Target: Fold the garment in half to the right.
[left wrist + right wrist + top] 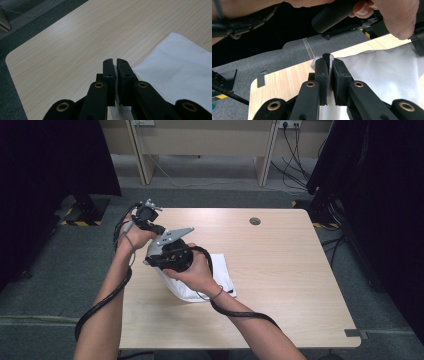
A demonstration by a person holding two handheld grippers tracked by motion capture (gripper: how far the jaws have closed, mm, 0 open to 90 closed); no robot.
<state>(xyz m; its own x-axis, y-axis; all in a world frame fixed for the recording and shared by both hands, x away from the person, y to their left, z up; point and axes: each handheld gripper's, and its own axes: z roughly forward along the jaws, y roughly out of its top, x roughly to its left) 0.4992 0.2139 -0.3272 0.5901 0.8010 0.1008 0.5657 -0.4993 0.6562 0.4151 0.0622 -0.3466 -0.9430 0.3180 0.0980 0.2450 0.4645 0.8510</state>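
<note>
High view: a person's two forearms are coming in from the bottom edge and meeting over the left half of the wooden table (280,270), where a white cloth (220,270) is lying.
White cloth: it is resting on the tabletop near the table's left edge, partly under the hands, with its near-left part bunching up toward the grippers.
Left gripper (145,215): it is sitting above the table's far left corner, gripped by the left hand (132,237), with its black cable looping down along the forearm.
Left gripper view: the left gripper (115,61) is showing its jaws pressed almost together, with a thin sliver of white cloth (180,72) between them; the rest of the cloth is spreading out to the right on the wood.
Right gripper (167,255): it is lying just beside the left one, under the right hand (197,270), with the grey three-cornered plate on top pointing toward the table's middle.
Right gripper view: the right gripper (328,58) is pinching a fold of the white cloth (382,72), a puckered edge sticking up between the closed jaws.
Other hand: fingers (397,15) wrapped around a black handle are showing at the top of the right gripper view, just above the cloth.
Surroundings: grey carpet is lying around the table, and a pale desk is standing beyond it.
</note>
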